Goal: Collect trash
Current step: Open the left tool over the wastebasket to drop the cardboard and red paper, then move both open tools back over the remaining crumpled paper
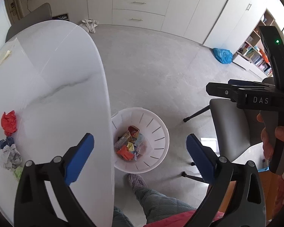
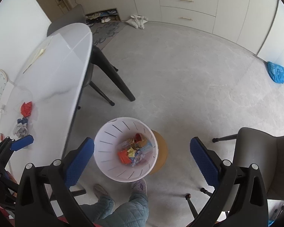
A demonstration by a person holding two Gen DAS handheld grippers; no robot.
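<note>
both grippers gape empty; the remaining paper wads (image 1: 9,143) lie on the table (image 1: 66,75) left of the bin (image 1: 161,132), nearest the left gripper (image 1: 140,151), right gripper (image 2: 142,151) over the bin

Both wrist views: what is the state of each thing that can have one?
Left gripper: open, empty.
Right gripper: open, empty.
Bin: upright on floor, partly filled with scraps.
Red wad: crumpled, on table.
Newspaper wad: crumpled, on table.
Drawers: closed.
</note>
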